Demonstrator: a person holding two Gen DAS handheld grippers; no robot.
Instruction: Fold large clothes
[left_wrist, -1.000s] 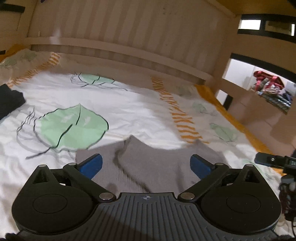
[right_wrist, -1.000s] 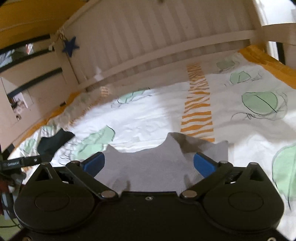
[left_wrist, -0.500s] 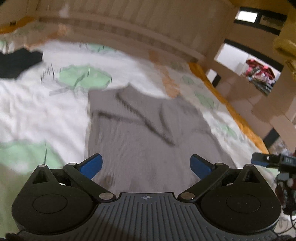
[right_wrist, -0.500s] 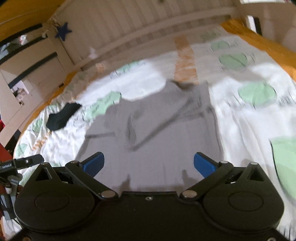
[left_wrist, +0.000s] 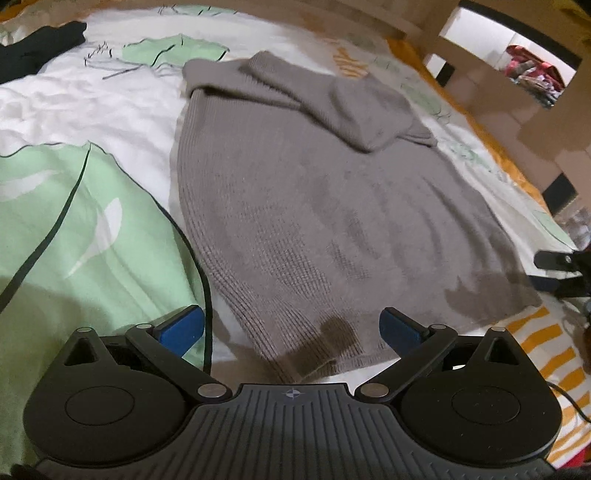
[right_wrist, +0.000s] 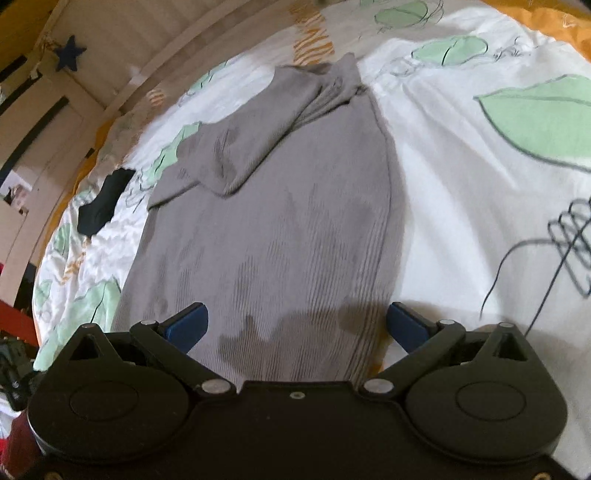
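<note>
Grey sweater (left_wrist: 332, 206) on bed (left_wrist: 74, 110): sleeves folded in, bottom-up fold left; left hand-held gripper (left_wrist: 291, 330) & right hand-held gripper (right_wrist: 297, 326) both open, empty.

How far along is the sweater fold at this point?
Done: the grey sweater lies flat on the bed with both sleeves folded across its chest. In hand: nothing; the left gripper and right gripper hover open over the hem. Left: folding the body up.
</note>
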